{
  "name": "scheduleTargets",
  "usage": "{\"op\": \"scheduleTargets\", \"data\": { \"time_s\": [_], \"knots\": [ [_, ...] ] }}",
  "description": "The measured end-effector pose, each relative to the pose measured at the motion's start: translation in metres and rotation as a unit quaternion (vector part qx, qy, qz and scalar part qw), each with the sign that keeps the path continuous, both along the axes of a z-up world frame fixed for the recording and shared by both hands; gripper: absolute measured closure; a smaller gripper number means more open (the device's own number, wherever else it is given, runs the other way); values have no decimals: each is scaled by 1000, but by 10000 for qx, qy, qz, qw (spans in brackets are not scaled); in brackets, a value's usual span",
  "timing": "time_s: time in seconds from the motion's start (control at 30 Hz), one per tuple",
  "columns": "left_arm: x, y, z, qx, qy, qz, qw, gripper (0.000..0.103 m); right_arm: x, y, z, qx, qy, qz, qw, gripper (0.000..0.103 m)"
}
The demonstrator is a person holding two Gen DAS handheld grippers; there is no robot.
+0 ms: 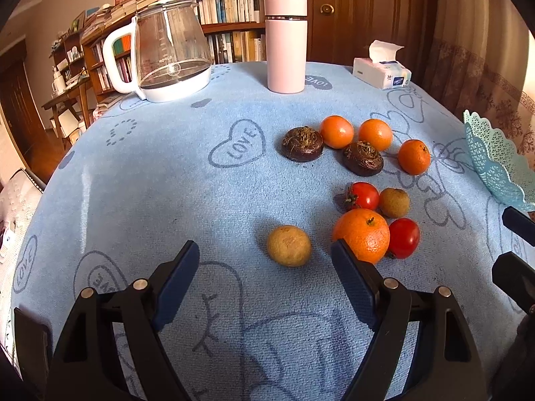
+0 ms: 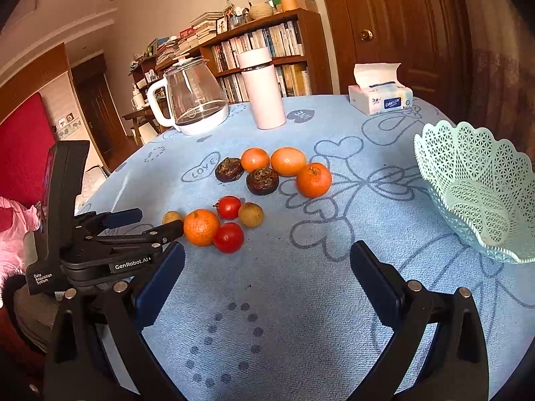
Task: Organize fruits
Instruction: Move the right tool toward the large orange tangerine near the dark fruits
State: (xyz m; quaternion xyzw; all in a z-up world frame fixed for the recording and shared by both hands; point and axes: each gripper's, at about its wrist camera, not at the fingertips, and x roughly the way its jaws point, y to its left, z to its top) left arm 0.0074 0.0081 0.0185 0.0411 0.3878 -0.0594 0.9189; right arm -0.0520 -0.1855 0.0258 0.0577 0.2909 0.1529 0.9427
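Note:
Several fruits lie on the blue towel-covered table (image 1: 167,183): a tan round fruit (image 1: 289,245), a large orange (image 1: 361,235), two red tomatoes (image 1: 403,237), a second tan fruit (image 1: 394,202), three small oranges (image 1: 336,131) and two dark water chestnuts (image 1: 302,143). My left gripper (image 1: 265,254) is open, its jaws either side of the near tan fruit, not touching it. It also shows in the right wrist view (image 2: 147,222). My right gripper (image 2: 267,254) is open and empty over bare cloth. The empty mint lattice basket (image 2: 481,193) stands at the right.
A glass kettle (image 1: 167,50), a pink-white flask (image 1: 286,45) and a tissue box (image 1: 381,72) stand along the table's far edge. Bookshelves and a wooden door are behind. The table drops off at the left.

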Motion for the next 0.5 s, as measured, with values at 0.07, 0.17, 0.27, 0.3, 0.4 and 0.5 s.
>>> {"op": "scheduleTargets", "data": {
  "time_s": [0.07,0.17,0.27,0.3,0.4,0.5],
  "knots": [
    [1,1,0,-30,20,8,10000,22,0,2,0,-42,-22,7,10000,2],
    [1,1,-1,-44,24,8,10000,22,2,0,-2,-34,36,-8,10000,2],
    [1,1,-1,-49,23,4,10000,22,3,-2,-3,1,81,-57,10000,3],
    [2,1,-2,-52,28,6,10000,22,3,-3,-4,6,81,-61,9999,3],
    [4,1,-3,-67,94,-2,9999,24,4,-3,-3,-18,81,-39,10000,3],
    [7,1,-5,-64,168,-25,9998,29,3,-1,-4,-48,82,-20,10000,3]
  ]
}}
